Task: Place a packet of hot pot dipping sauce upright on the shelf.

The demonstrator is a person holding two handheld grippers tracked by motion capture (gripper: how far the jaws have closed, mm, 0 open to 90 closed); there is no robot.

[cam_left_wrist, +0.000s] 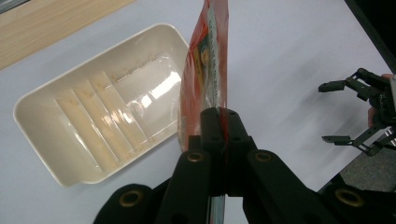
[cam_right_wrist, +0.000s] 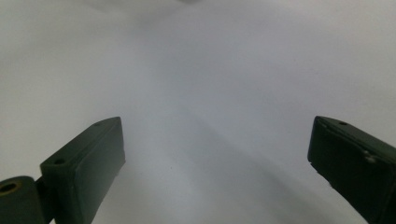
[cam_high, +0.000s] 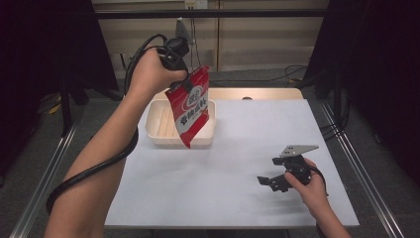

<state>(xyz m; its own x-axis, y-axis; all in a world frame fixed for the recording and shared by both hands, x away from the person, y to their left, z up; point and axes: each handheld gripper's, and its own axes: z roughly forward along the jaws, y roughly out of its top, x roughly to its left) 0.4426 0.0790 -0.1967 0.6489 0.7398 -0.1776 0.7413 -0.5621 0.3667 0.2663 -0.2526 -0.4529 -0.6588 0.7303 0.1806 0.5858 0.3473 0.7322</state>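
Left gripper (cam_high: 184, 82) clamped on top edge of red snack bag (cam_high: 190, 106), bag hanging above cream tray (cam_high: 153, 134) at table's 11 o'clock. Pickup done; lowering, release left. Right gripper (cam_high: 270, 179) spread, idle at 4 o'clock.

Black two-jaw grippers (cam_high: 264, 180) (thick black cables trailing), grey three-cornered top plates.

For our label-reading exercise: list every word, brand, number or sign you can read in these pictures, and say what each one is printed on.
Red snack bag, held in the left gripper above the cream tray: white Chinese characters run down its front and a round white logo sits above them, all too blurred to read.
Same bag in the left gripper view: seen edge-on, its print is unreadable.
Tray, table, right gripper: no text.
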